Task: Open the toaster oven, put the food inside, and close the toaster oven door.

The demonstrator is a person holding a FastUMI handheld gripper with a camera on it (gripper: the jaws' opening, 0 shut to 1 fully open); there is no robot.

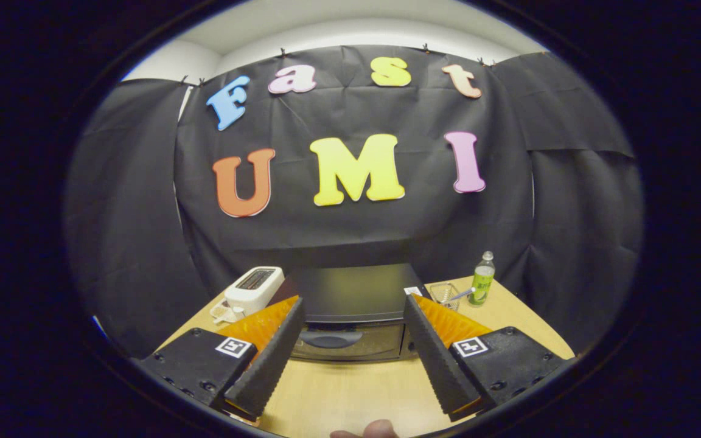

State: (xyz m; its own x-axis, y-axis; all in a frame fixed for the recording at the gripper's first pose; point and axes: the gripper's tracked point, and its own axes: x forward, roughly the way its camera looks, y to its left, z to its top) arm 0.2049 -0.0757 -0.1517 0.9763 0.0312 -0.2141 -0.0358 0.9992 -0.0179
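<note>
wood table (350, 395) | 1 toaster oven (350, 304), door shut | 1 bottle (482, 280) | hand-held gripper (353, 310) released, empty

The lower front of the toaster oven (350, 316) is cut into on both sides by the spread fingers (268, 359) of the gripper (353, 311), low in the centre of the frame; its right edge is covered. What lies behind the dark door glass cannot be made out. A pale fingertip (378, 429) is clipped at the bottom centre. The contents of the clear container (445, 295), right of centre, are too small to tell, and the bottle (482, 280) label is unreadable.
</note>
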